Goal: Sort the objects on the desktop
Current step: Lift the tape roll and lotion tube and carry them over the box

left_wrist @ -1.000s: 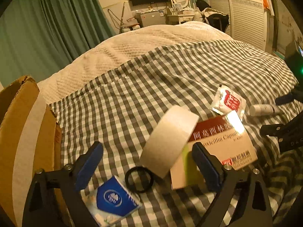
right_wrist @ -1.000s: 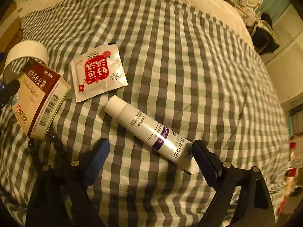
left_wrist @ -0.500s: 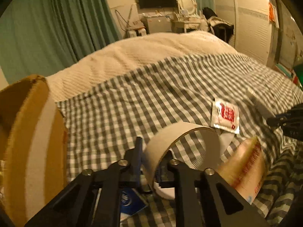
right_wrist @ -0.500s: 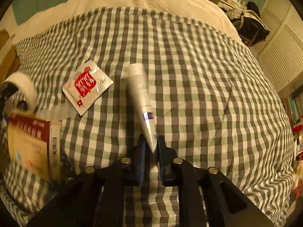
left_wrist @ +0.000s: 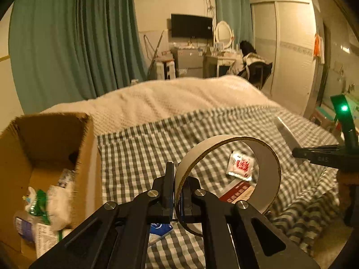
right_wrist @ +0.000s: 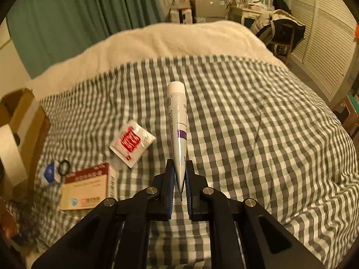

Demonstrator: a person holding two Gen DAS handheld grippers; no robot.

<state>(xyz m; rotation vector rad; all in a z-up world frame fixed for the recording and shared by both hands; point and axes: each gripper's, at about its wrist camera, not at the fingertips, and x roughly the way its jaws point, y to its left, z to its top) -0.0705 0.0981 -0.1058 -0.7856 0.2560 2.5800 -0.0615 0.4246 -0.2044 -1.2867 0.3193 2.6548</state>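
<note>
The left gripper point(left_wrist: 178, 192) is holding a roll of tape point(left_wrist: 226, 179) clear above the bed point(left_wrist: 139, 148), its jaws clamped together on the roll's wall, one finger inside the ring and one outside. The right gripper point(right_wrist: 179, 186) is gripping a white tube point(right_wrist: 178, 123) by its flat crimped end, jaws pressed shut on it, with the capped end pointing away over the checked cover and the whole tube off the cover.

A cardboard box point(left_wrist: 44, 157) is standing open at the left edge of the bed, with crumpled packets lying in its bottom. On the checked cover near that edge, a red and white sachet point(right_wrist: 132, 142) is lying flat, apart from a medicine carton point(right_wrist: 89, 188) that is resting closer to the near edge. Just beside the carton, toward the box, a blue and white packet point(right_wrist: 50, 173) is lying with a small black ring point(right_wrist: 64, 167) touching it.
</note>
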